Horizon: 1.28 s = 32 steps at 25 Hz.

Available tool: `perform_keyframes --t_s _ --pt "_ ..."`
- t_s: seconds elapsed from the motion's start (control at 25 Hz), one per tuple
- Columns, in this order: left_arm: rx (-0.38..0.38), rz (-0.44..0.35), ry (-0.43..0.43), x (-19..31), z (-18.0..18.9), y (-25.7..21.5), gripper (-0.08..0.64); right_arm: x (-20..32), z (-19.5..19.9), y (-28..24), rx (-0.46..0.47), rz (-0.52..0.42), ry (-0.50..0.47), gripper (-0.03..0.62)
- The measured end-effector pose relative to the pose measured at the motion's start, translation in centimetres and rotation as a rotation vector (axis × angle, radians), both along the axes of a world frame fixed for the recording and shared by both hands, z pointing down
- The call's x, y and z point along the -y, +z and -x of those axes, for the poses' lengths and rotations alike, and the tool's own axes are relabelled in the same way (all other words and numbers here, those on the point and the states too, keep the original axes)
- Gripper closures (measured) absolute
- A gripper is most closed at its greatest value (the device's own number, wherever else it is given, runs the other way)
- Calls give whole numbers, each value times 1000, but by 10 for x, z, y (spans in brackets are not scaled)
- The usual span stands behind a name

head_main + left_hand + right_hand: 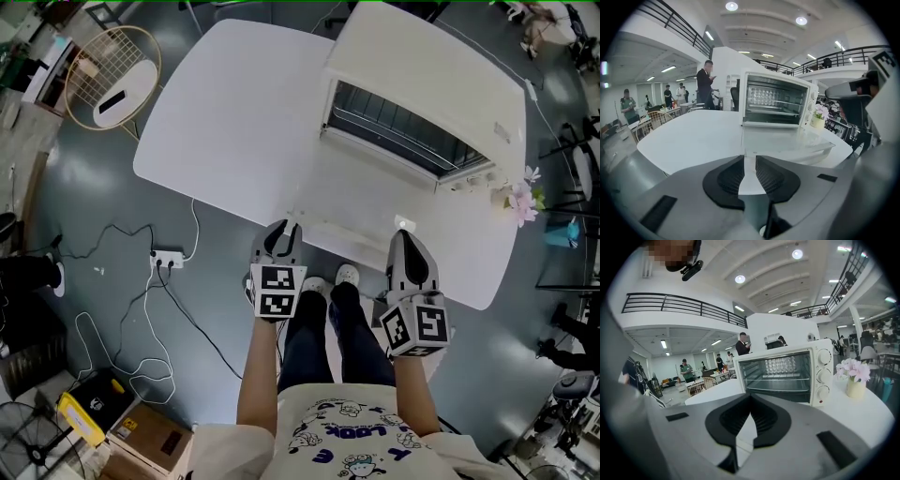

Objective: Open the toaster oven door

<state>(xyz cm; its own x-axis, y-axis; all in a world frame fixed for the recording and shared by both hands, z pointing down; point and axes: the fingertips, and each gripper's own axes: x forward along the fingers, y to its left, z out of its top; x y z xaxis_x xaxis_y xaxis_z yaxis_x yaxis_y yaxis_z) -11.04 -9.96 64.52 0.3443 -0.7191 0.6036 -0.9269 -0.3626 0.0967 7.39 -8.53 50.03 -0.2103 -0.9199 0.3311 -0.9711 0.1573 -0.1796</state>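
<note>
On table (234,112), toaster oven door (375,202) down flat; left tool (284,230) slightly parted, right tool (404,236) closed, both empty

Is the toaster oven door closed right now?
No, the left gripper view shows the toaster oven door folded down flat in front of the open cavity.
</note>
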Motion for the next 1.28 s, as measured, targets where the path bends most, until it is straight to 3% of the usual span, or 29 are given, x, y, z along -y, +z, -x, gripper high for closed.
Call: perform_keyframes --t_s 0.44,0.8,1.28 --pt "-111 -210 -35 23 5 -130 479 13 -2 -60 19 -111 13 595" --pt "-100 -442 -65 30 4 -245 546 21 -3 -121 9 -217 18 595" --pt "-82 -530 -149 25 9 -314 555 21 -13 -181 -38 -325 -3 595"
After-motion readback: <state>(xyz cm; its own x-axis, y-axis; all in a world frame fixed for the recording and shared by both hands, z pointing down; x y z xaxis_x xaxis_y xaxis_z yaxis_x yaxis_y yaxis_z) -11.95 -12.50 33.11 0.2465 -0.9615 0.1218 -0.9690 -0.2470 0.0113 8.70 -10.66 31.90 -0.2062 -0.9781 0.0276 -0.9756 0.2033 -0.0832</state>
